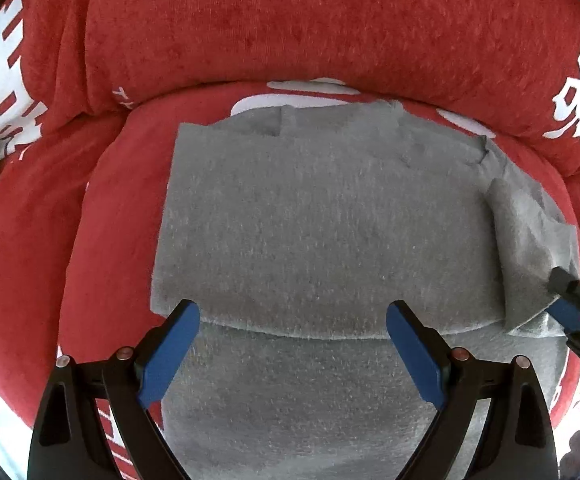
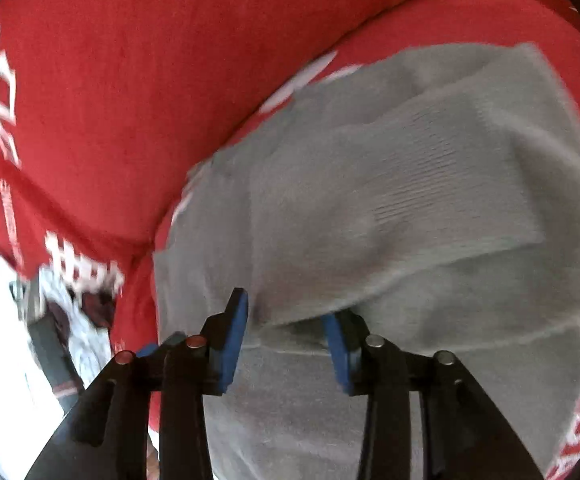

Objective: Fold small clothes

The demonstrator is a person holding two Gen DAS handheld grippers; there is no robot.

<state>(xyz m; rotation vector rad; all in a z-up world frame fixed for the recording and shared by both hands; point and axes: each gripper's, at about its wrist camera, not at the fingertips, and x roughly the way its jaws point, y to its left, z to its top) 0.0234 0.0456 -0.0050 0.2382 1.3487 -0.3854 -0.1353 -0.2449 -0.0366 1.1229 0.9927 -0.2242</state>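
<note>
Grey knit garment (image 1: 322, 216) lies half-folded on the red cover (image 1: 249, 24). Left gripper (image 1: 293, 344) hovers wide at six o'clock; right gripper (image 2: 285, 340), at three o'clock, stands parted around the folded edge. Next, I judge: smoothing, then another fold.

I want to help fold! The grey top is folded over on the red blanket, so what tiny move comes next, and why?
Probably lift the right gripper clear. Its jaws are parted with the folded sleeve edge of the grey top loose between them. The left gripper is open over the hem fold.
</note>
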